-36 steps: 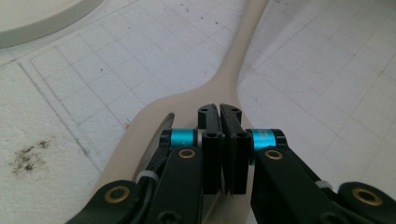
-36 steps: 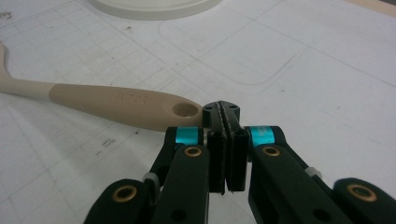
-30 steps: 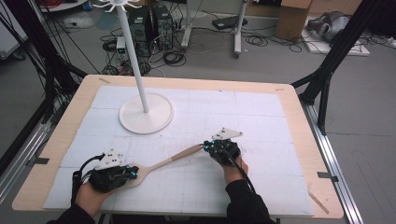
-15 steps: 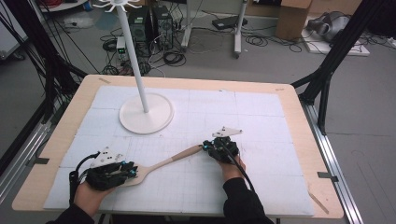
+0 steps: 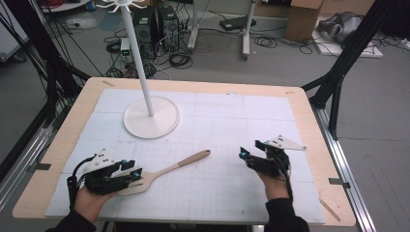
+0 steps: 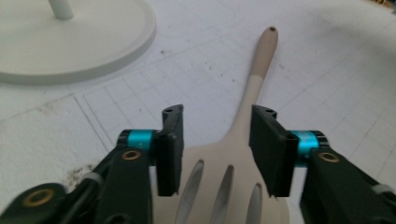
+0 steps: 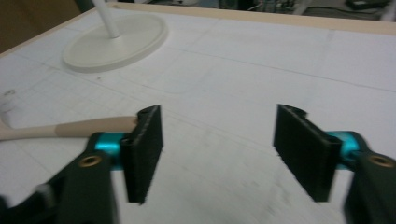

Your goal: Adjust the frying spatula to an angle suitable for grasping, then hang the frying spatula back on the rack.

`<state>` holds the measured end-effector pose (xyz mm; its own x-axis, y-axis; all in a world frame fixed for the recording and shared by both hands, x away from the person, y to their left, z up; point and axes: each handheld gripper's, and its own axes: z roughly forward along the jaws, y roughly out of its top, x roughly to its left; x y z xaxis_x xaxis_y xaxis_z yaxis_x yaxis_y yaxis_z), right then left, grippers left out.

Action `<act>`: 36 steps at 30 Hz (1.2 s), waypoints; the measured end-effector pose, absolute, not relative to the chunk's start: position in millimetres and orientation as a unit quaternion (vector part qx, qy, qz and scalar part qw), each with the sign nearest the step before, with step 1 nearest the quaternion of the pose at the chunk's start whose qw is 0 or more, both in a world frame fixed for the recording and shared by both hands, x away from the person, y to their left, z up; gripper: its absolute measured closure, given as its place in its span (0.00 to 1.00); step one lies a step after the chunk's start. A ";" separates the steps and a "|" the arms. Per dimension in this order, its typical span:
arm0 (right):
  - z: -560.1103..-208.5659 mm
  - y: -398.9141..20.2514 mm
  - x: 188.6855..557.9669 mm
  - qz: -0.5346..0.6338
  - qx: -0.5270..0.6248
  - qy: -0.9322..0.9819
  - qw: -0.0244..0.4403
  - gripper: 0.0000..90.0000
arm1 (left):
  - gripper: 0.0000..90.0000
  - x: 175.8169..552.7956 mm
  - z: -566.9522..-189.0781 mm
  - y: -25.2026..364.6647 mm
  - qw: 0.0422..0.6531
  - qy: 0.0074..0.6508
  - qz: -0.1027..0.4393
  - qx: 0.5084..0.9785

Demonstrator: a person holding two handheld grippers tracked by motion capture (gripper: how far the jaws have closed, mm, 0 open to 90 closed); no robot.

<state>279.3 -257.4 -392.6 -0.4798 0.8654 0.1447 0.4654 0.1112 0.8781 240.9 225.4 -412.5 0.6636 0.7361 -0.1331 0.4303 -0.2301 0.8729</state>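
A beige slotted spatula (image 5: 164,171) lies flat on the white mat, handle pointing up and right. My left gripper (image 5: 137,174) sits at its slotted head. Its jaws have just been opening and now stand apart on either side of the spatula's neck (image 6: 243,116), with the pads clear of it. My right gripper (image 5: 244,154) hovers to the right of the handle's end (image 5: 205,153). Its jaws have also just been opening and stand wide with nothing between them. In the right gripper view the handle (image 7: 70,128) lies behind the left jaw of that gripper (image 7: 217,149).
A white stand with a round base (image 5: 151,117) and a tall pole (image 5: 138,53) rises at the back left of the mat, and its base shows in both gripper views (image 6: 84,42) (image 7: 116,42). The wooden table edge (image 5: 319,145) borders the mat.
The right gripper has let go of the spatula's handle and moved off to the right, slightly up. The left gripper's jaws have opened at the spatula's head. The spatula rests on the mat.
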 end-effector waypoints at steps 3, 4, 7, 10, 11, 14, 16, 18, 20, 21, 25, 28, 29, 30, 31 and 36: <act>-390.3 -281.7 256.5 0.467 0.466 0.715 0.232 0.22 | 0.44 241.1 -409.4 226.4 0.513 0.373 0.168 0.754; -390.3 -281.7 256.5 0.467 0.466 0.715 0.232 0.22 | 0.44 241.3 -408.4 227.5 0.522 0.365 0.167 0.752; -389.6 -298.8 231.3 0.485 0.448 0.704 0.262 0.18 | 0.27 242.3 -405.1 229.7 0.545 0.359 0.184 0.735; -387.6 -301.8 222.0 0.500 0.438 0.698 0.267 0.18 | 0.20 243.5 -403.5 230.1 0.544 0.358 0.195 0.733; -385.0 -303.1 217.8 0.506 0.428 0.698 0.270 0.18 | 0.19 244.1 -402.7 230.6 0.544 0.357 0.198 0.733; -375.2 -301.5 206.2 0.518 0.410 0.693 0.289 0.19 | 0.19 245.2 -401.5 233.3 0.554 0.352 0.202 0.727; -372.6 -299.0 203.2 0.513 0.403 0.697 0.297 0.19 | 0.20 245.3 -401.2 234.0 0.557 0.354 0.202 0.724; -375.2 -297.6 204.2 0.509 0.405 0.702 0.289 0.19 | 0.20 245.6 -401.2 234.1 0.558 0.354 0.202 0.723; -378.3 -297.8 206.6 0.508 0.407 0.704 0.283 0.19 | 0.21 245.6 -401.4 233.7 0.557 0.353 0.203 0.724; -379.6 -297.9 207.8 0.509 0.410 0.703 0.280 0.19 | 0.21 245.6 -401.6 233.5 0.556 0.353 0.204 0.724; -382.0 -298.3 210.1 0.506 0.407 0.706 0.281 0.19 | 0.22 245.3 -402.4 233.6 0.547 0.352 0.209 0.730; -383.6 -298.3 210.9 0.500 0.406 0.712 0.280 0.19 | 0.22 245.2 -402.1 233.9 0.547 0.356 0.206 0.729; -383.6 -298.3 210.9 0.500 0.407 0.711 0.280 0.19 | 0.23 245.1 -401.4 234.1 0.549 0.356 0.206 0.728; -383.3 -298.6 210.7 0.500 0.410 0.710 0.279 0.19 | 0.23 245.0 -400.9 234.0 0.550 0.356 0.207 0.727; -383.1 -298.8 210.7 0.501 0.409 0.709 0.280 0.19 | 0.22 245.0 -400.5 233.8 0.549 0.353 0.209 0.728; -383.7 -297.6 211.8 0.500 0.411 0.709 0.279 0.19 | 0.24 246.9 -402.9 233.1 0.535 0.348 0.209 0.741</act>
